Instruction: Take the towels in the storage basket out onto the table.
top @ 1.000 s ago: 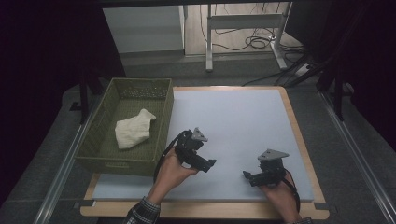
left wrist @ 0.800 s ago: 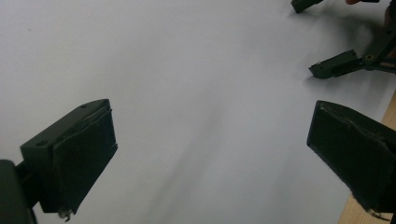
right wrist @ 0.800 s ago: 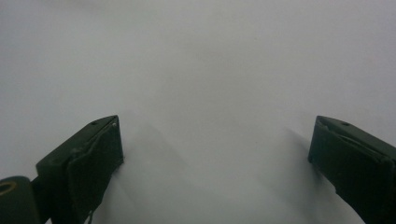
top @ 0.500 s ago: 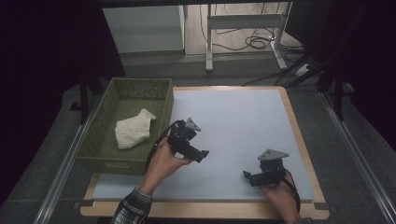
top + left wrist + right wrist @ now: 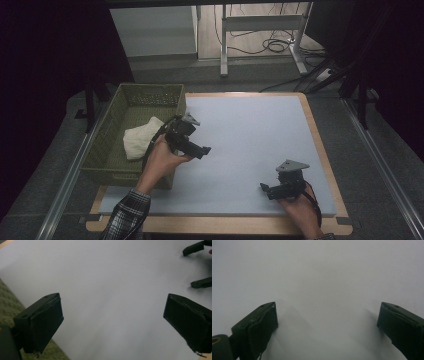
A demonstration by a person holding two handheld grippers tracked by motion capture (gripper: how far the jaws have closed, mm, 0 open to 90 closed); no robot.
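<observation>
The fingers point(image 5: 40, 322) of the left gripper point(image 5: 192, 145) are standing wide apart and are gripping nothing; between them the pale blue surface point(image 5: 250, 130) is lying bare. The left gripper is hovering just beside the green basket point(image 5: 107, 150), where a white cloth point(image 5: 139, 139) is lying crumpled. The right gripper point(image 5: 280, 189) is resting near the front right corner of the surface, its fingers point(image 5: 259, 327) also spread wide and holding nothing.
</observation>
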